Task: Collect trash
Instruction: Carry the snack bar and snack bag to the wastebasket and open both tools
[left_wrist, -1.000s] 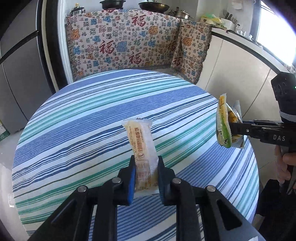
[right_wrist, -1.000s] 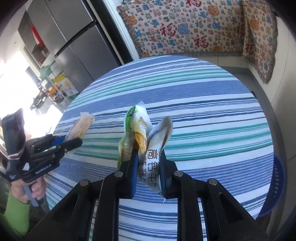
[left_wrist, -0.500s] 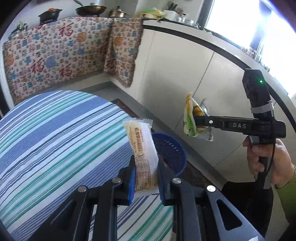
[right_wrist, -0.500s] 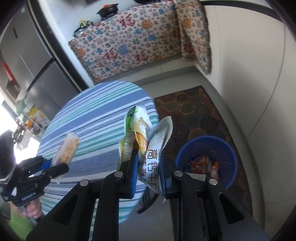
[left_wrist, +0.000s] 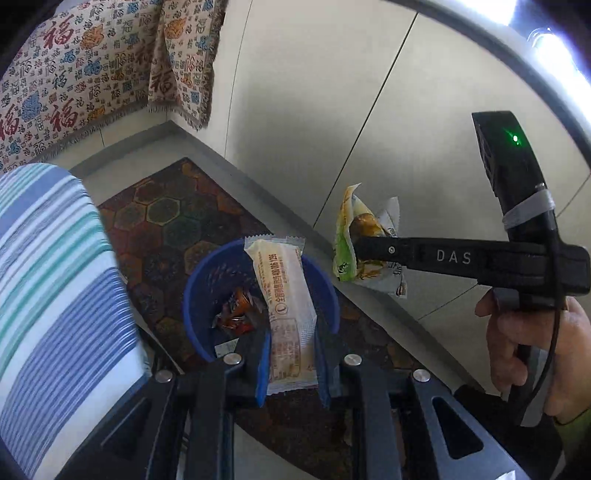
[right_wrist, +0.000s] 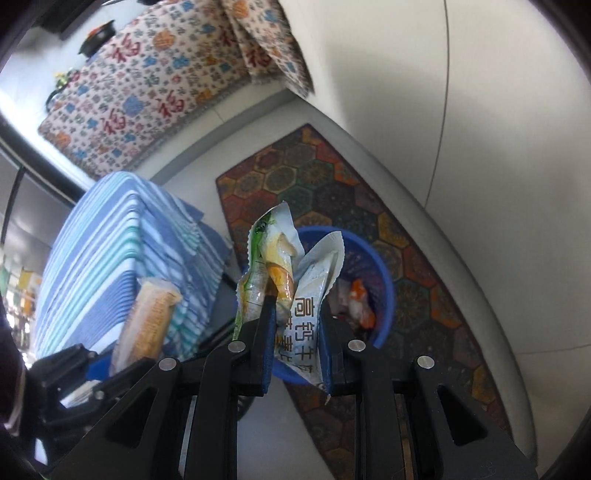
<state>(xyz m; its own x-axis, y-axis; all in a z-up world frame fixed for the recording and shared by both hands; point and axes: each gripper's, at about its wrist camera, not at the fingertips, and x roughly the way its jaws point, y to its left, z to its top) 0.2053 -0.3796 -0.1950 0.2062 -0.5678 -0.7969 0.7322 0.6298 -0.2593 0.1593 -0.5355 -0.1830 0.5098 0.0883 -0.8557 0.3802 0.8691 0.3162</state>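
Observation:
My left gripper (left_wrist: 291, 363) is shut on a long cream snack wrapper (left_wrist: 286, 306) and holds it above the blue trash bin (left_wrist: 192, 295) on the floor. My right gripper (right_wrist: 297, 345) is shut on crumpled green and white wrappers (right_wrist: 280, 269), held above the same blue bin (right_wrist: 384, 273). In the left wrist view the right gripper (left_wrist: 356, 245) holds its wrappers (left_wrist: 343, 243) just right of the bin. In the right wrist view the left gripper's cream wrapper (right_wrist: 147, 321) shows at lower left. Orange trash (left_wrist: 236, 312) lies inside the bin.
The round table with a striped cloth (left_wrist: 48, 288) stands left of the bin. A patterned hexagon mat (right_wrist: 295, 177) lies under the bin. White cabinet fronts (left_wrist: 314, 110) rise behind it. A patterned cloth (left_wrist: 92, 74) hangs at the back left.
Both grippers have swung away from the table and tipped down toward the floor. The blue bin now sits right below both held wrappers. Both grips are unchanged.

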